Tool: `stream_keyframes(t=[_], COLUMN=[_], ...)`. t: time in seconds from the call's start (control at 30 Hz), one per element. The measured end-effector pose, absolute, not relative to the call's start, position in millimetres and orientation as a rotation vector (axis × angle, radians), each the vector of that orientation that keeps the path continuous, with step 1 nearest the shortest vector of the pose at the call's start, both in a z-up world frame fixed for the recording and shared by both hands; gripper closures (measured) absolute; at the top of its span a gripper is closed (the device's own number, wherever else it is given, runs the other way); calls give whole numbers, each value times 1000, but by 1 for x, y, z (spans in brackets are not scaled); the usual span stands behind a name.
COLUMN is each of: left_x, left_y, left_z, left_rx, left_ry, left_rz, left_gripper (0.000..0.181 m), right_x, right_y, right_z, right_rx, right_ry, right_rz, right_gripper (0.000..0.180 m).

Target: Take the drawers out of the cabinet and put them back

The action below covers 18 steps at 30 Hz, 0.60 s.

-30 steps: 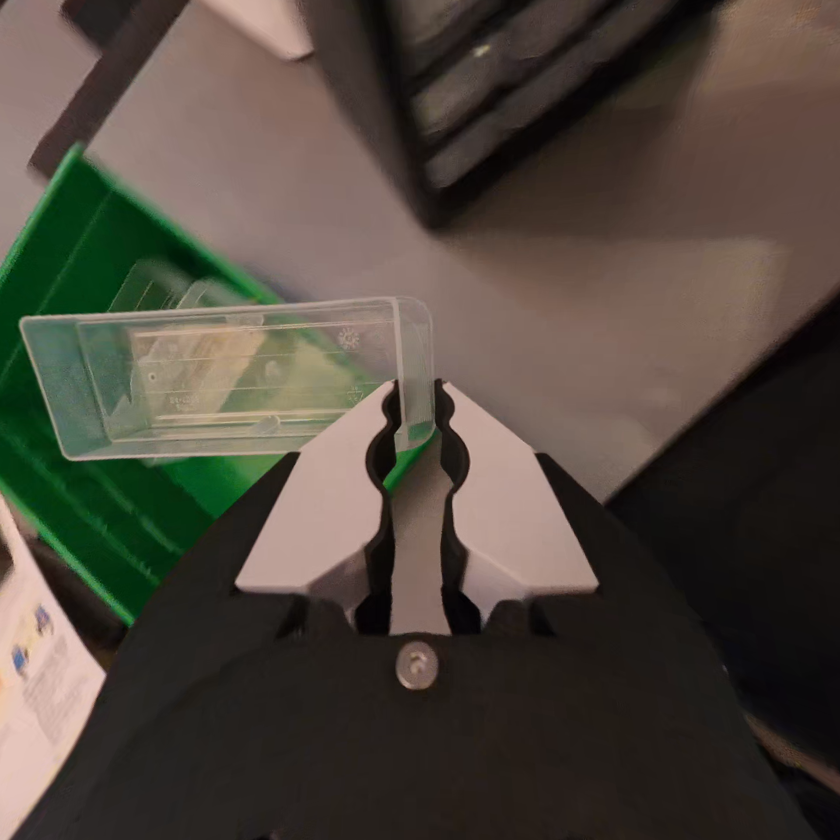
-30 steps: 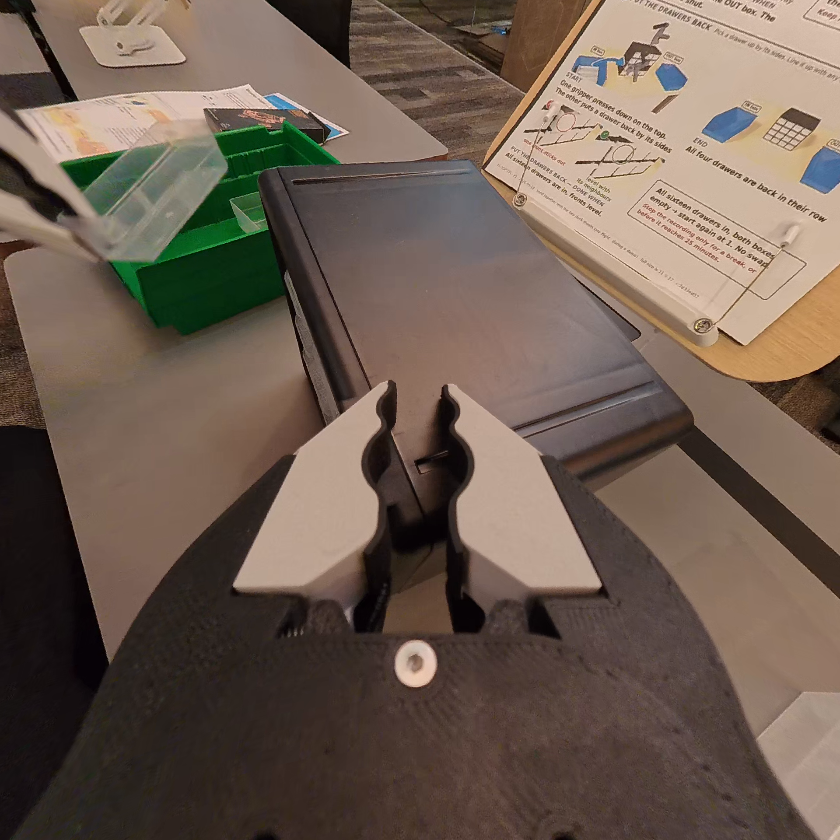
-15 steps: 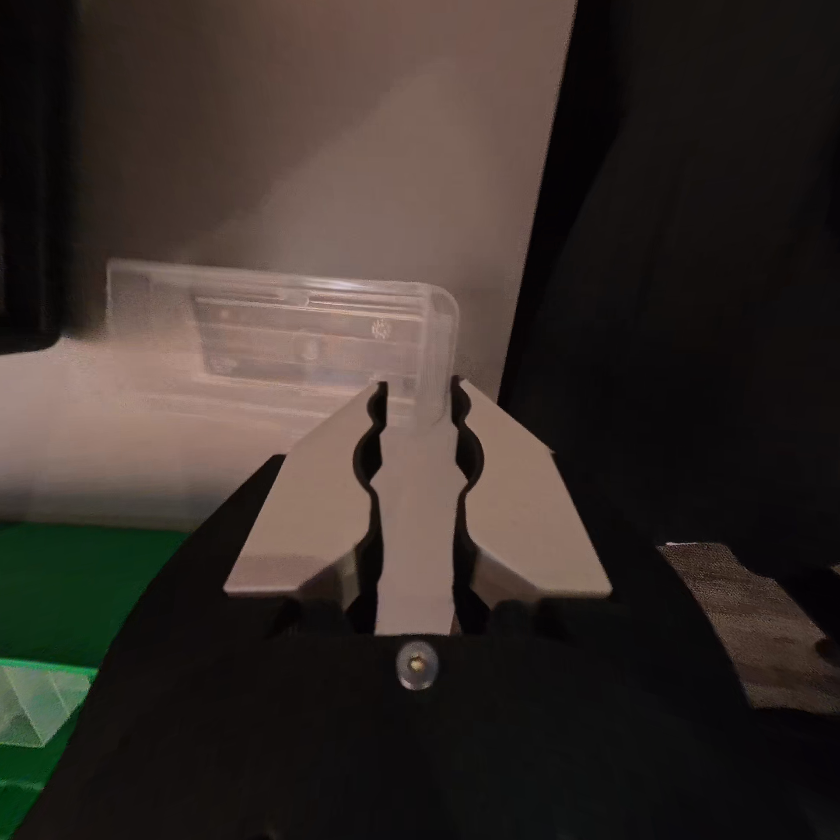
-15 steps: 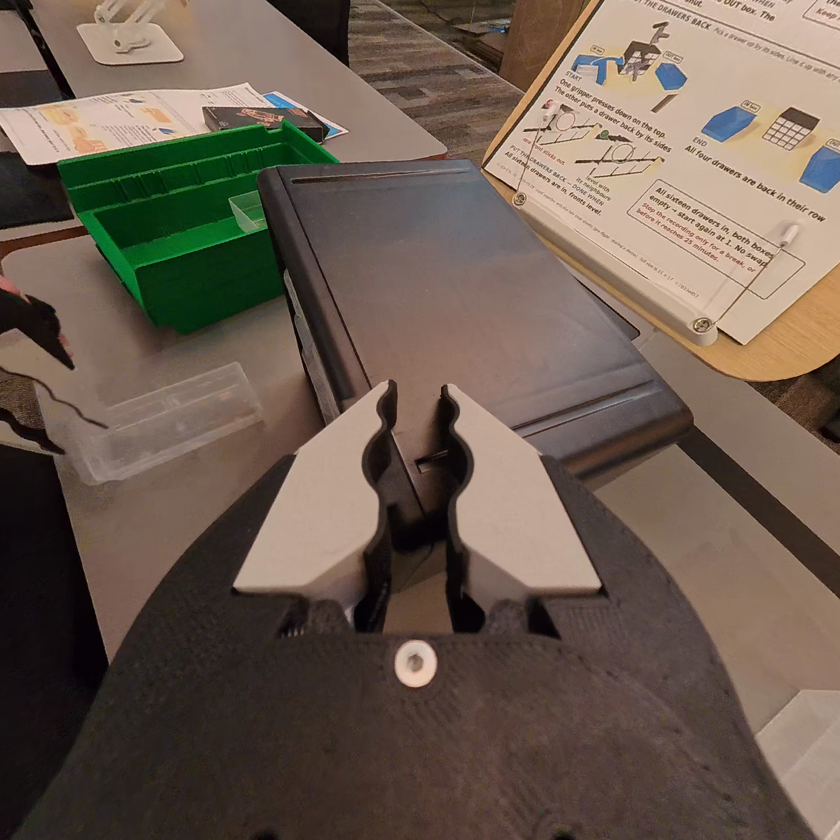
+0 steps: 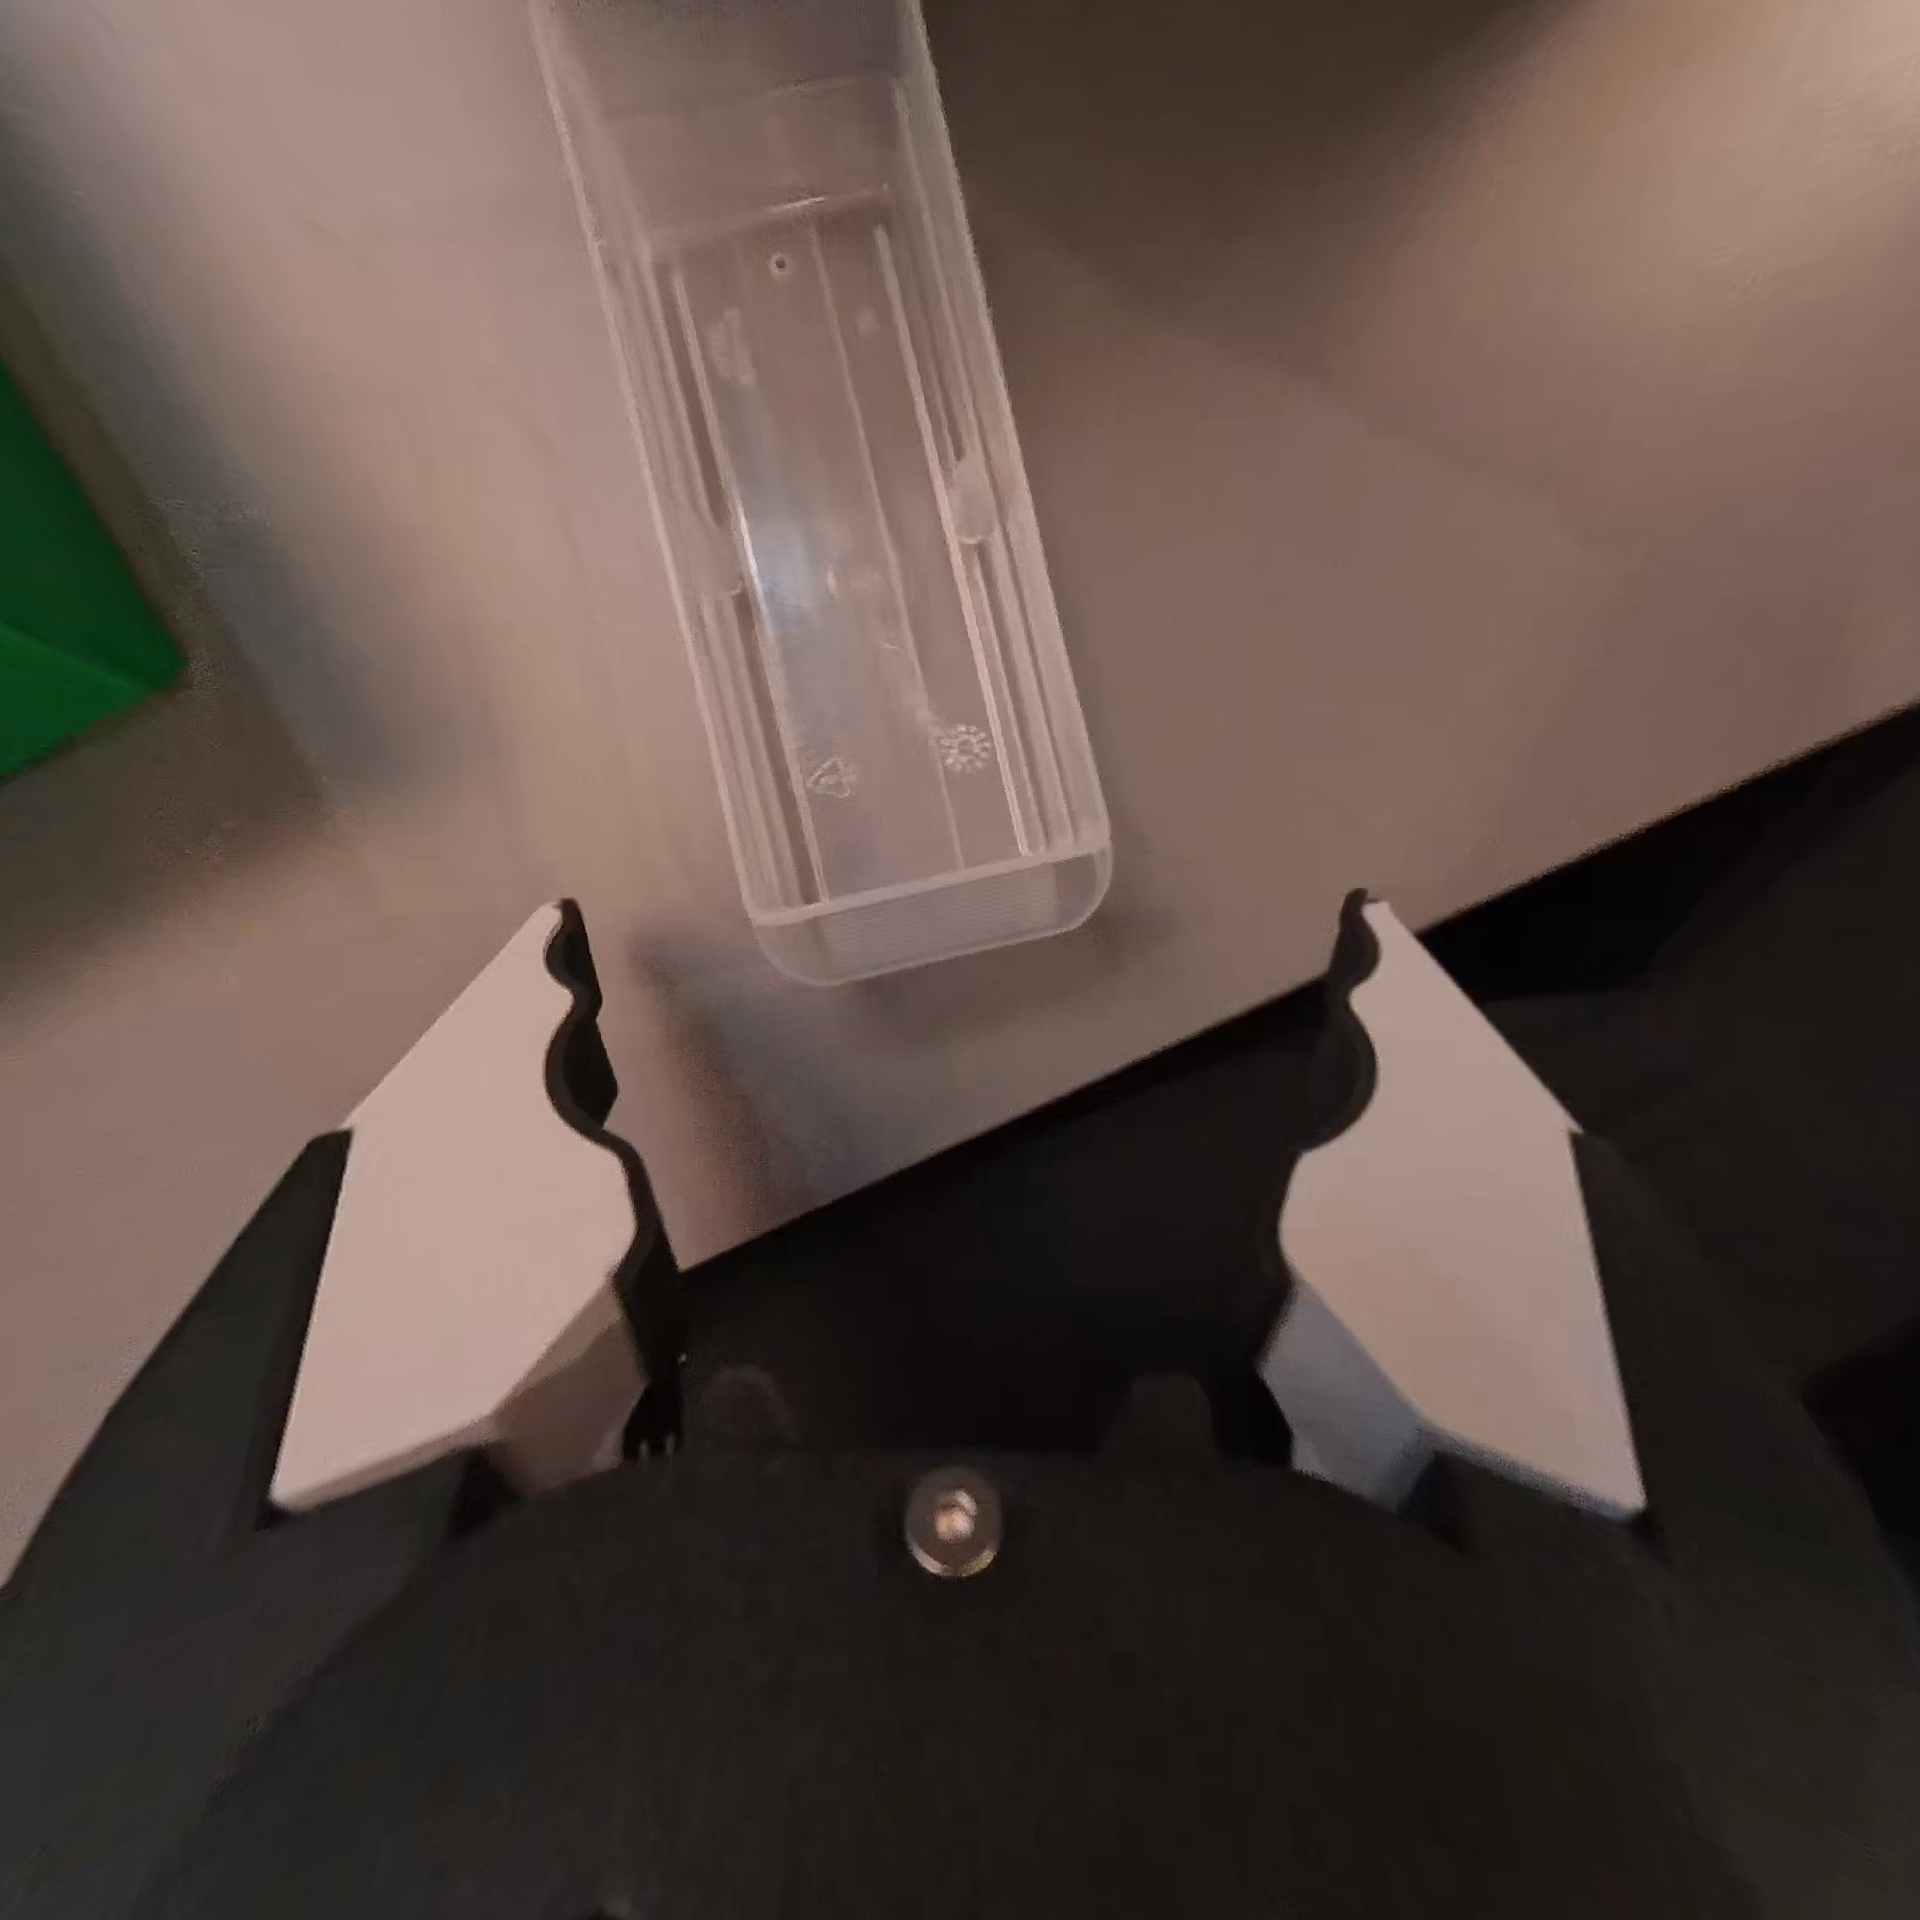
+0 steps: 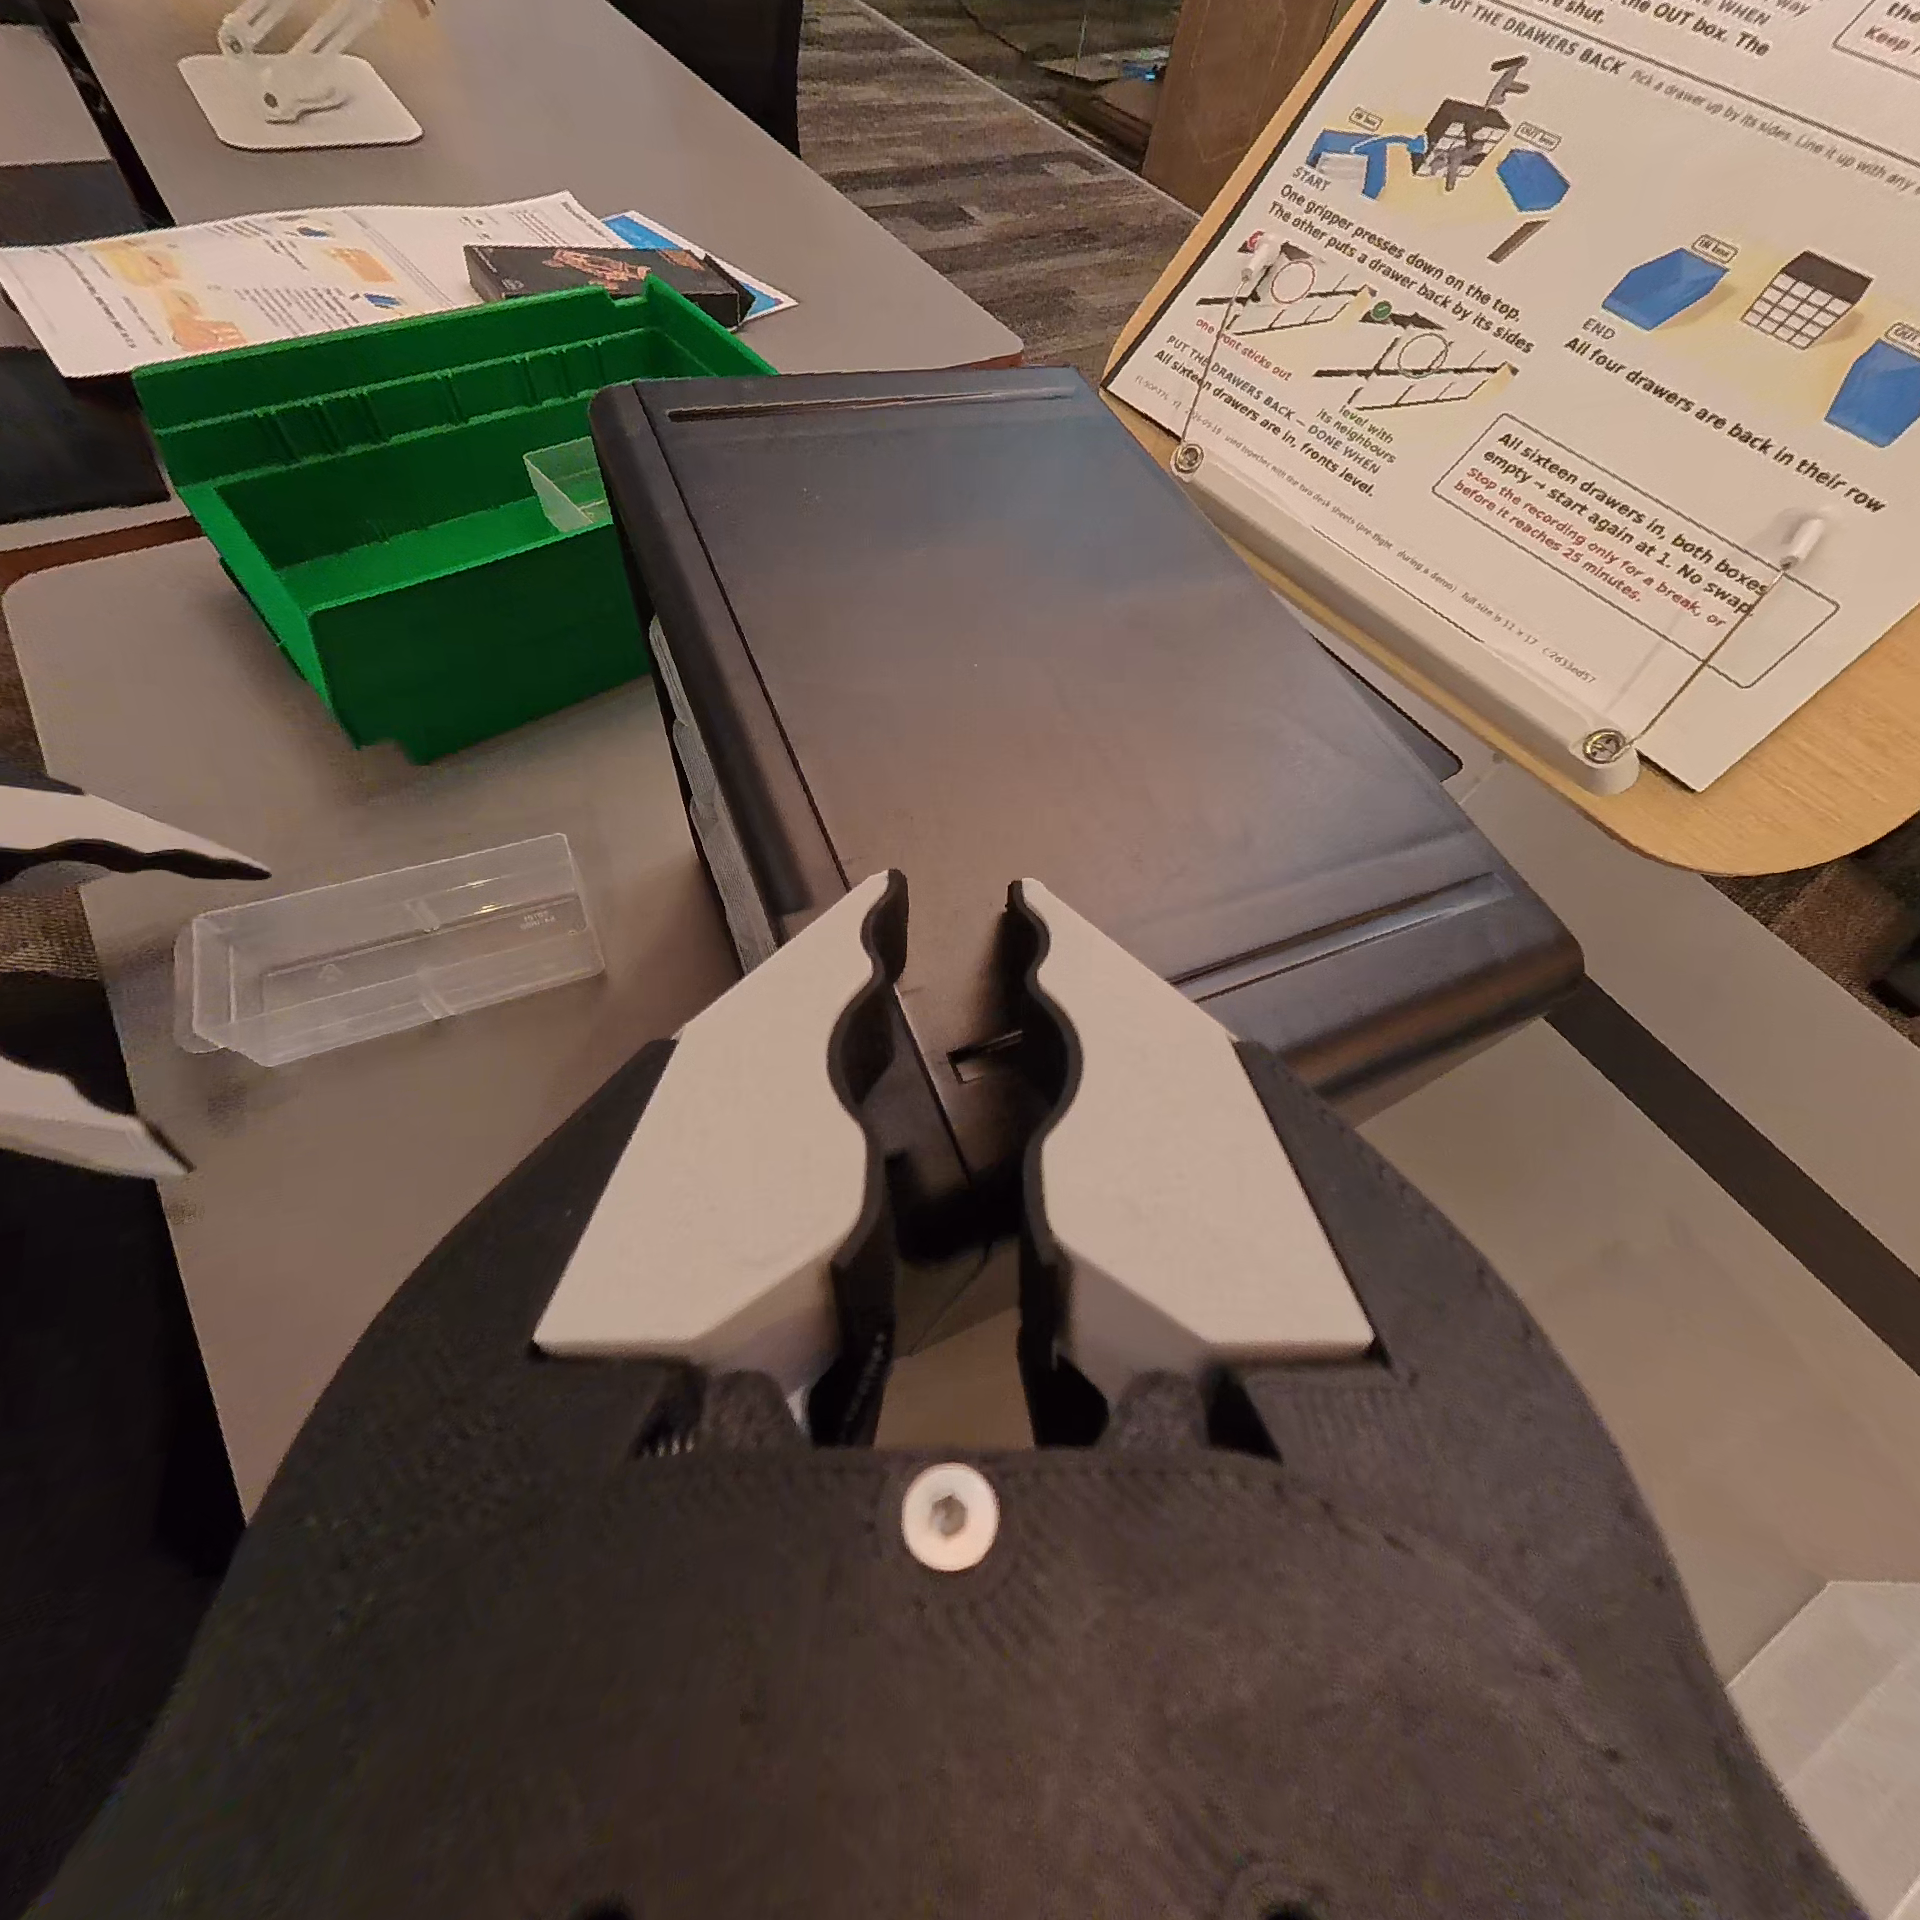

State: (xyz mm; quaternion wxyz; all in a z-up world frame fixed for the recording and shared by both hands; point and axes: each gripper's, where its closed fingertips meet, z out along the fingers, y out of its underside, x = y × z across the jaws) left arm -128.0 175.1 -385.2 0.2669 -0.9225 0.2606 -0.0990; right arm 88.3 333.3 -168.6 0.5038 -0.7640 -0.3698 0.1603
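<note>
Clear plastic drawer [image 5: 831, 520] lies released on table [image 5: 1351, 520]; left gripper [image 5: 961, 914] spread wide. Right gripper [image 6: 951, 894], nearly closed, empty, is pressed on cabinet [image 6: 1039, 644]. Put-back step judged; side regrasp needed.

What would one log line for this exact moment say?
left gripper: open, clear of drawer | clear plastic drawer: lying on grey table | right gripper: nearly shut, at black cabinet top | green bin: beside cabinet

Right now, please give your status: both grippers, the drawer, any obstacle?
Left hand-held gripper open, empty. Right hand-held gripper nearly shut, pressing on cabinet top. Clear drawer lying on table. Nothing in the way.
</note>
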Motion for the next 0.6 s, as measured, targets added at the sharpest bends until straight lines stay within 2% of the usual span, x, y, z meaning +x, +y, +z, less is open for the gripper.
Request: stream_keyframes(t=[0.07,0.2,0.3,0.6], left_x=[-127,-115,-115,-132], left_y=[186,201,207,218], left_z=[-382,-378,-381,-344], left_rx=[-2453,-2455,-2456,-2369], left_ry=[626,580,592,655], left_rz=[-238,-266,-225,-157], left_gripper=[50,76,115,118], right_x=[88,88,88,88], right_y=[333,333,333,333], right_z=[-169,-169,-169,-169], right_rx=[-1842,-1843,-1843,-1842], right_ry=[-893,-893,-896,-896], right_rz=[384,379,376,376], right_gripper=[163,163,163,164])
